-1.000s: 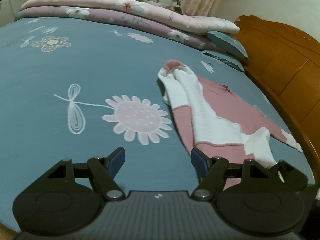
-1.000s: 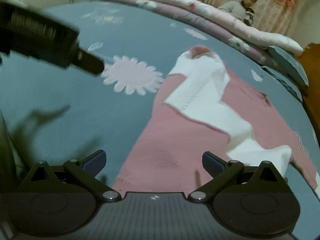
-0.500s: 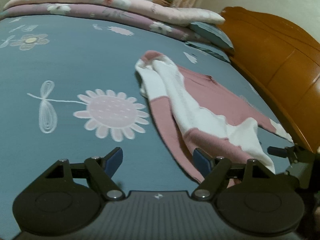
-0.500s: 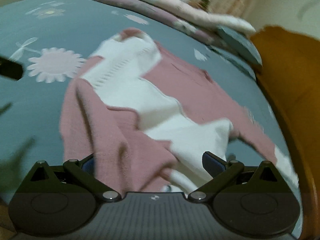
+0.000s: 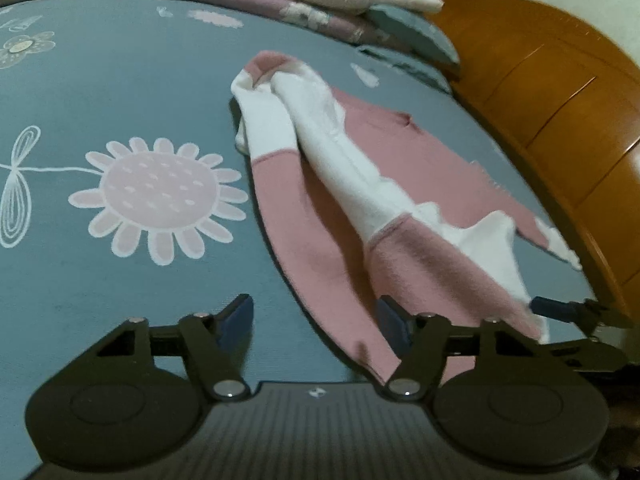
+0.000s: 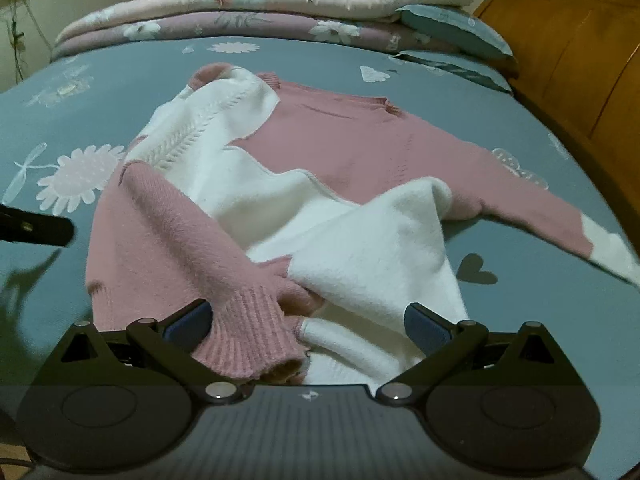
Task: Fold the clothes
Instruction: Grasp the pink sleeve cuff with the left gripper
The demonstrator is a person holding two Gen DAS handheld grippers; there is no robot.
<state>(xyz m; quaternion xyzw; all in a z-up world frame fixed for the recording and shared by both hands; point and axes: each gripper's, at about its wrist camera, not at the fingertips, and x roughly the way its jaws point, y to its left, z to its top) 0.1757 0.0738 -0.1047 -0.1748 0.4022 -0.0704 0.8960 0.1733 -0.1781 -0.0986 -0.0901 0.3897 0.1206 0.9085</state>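
On the blue flowered bedsheet (image 6: 540, 320) lies the pink-and-white sweater (image 6: 352, 148), spread partly flat, its body toward the wooden headboard (image 6: 580, 60) side and one sleeve stretched out toward that same side, ending in a white cuff. The other sleeve is folded across the sweater's front; its ribbed pink cuff (image 6: 252, 340) sits nearest to you, at the sweater's near edge.

Your right gripper (image 6: 308, 322) is spread wide, with the pink cuff and a fold of white knit lying between its two blue pads; the left pad touches or nearly touches the cuff, and nothing is pinched. In the left wrist view this same gripper shows as a blue-tipped finger at the sweater's near white corner.

Your left gripper (image 5: 316, 314) is also spread wide and holds nothing. Its right pad lies over the sweater's pink hem edge, though you cannot tell whether it touches, while its left pad is over bare sheet, beside the sweater. The large pink flower print (image 5: 160, 196) lies on the sheet just left of the sweater.

Beyond the sweater, at the far edge of the bed, folded floral quilts (image 6: 248, 12) are stacked, with a blue pillow (image 6: 452, 28) between them and the headboard.
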